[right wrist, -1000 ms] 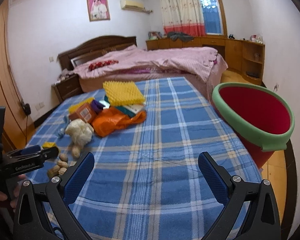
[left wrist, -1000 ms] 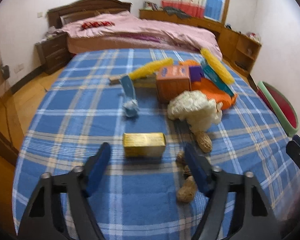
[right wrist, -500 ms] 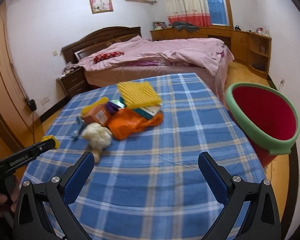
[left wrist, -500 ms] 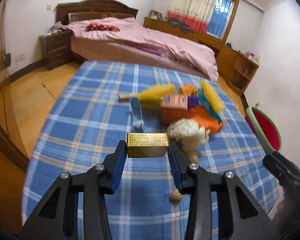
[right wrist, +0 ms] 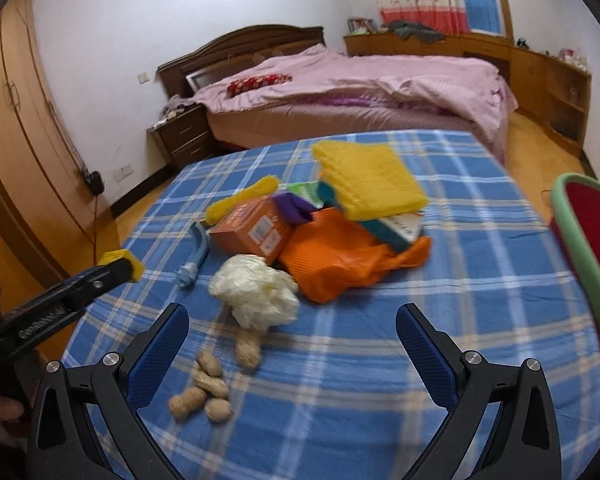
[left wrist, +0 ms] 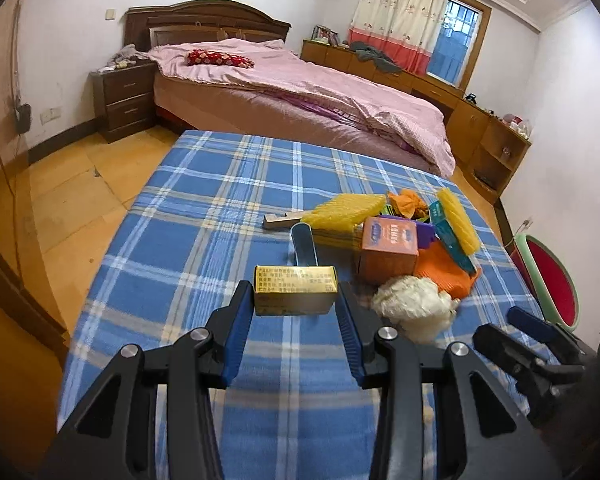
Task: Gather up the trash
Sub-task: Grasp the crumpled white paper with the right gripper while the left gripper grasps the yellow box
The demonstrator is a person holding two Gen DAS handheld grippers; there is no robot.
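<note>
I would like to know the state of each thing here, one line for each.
left gripper: shut on yellow box
yellow box: held, lifted off the cloth
right gripper: open, holding nothing
peanuts: lying loose on the cloth
red bin: open-topped

A bed (left wrist: 300,92) with a pink quilt (right wrist: 360,80) is standing behind the tabletop, a dark nightstand (left wrist: 126,100) sitting beside its headboard, curtains (left wrist: 396,20) hanging at the window.
</note>
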